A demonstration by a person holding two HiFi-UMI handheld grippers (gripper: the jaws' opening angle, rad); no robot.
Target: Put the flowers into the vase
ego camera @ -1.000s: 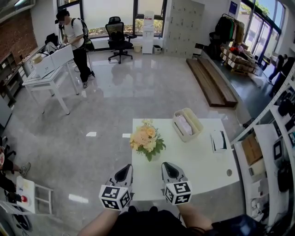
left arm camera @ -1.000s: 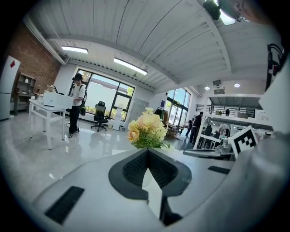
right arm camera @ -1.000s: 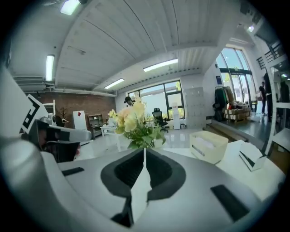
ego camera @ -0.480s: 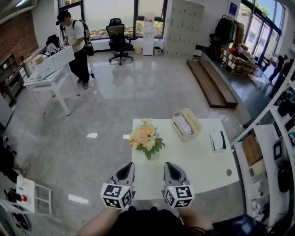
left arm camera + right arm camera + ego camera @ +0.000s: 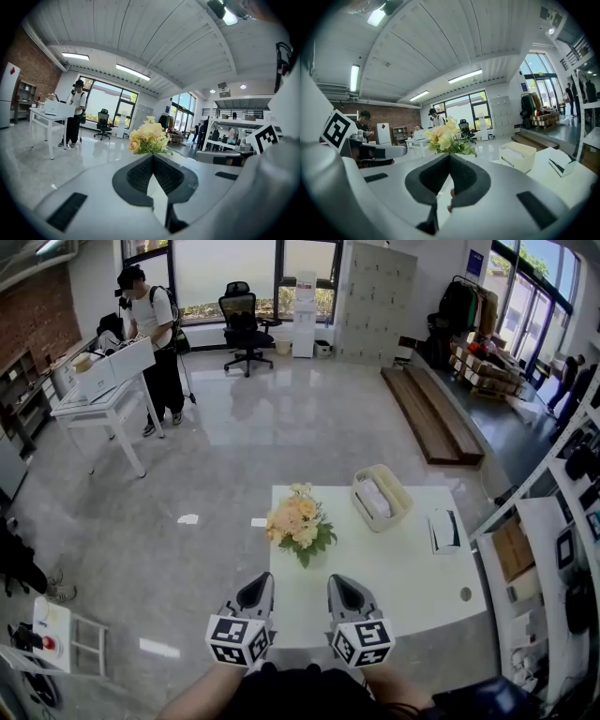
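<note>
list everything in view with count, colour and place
table: one, white, centre
flowers: one bunch, peach-yellow with green leaves, table's far left
basket: one, cream, table's far edge
small box: one, white, table's right edge
office chair: one, black, by far windows
desk: one, white, far left, person beside it
boards: a few, brown, floor at far right
left gripper: one, white with black fingers, shut, empty, near left
right gripper: one, white with black fingers, shut, empty, near right
</note>
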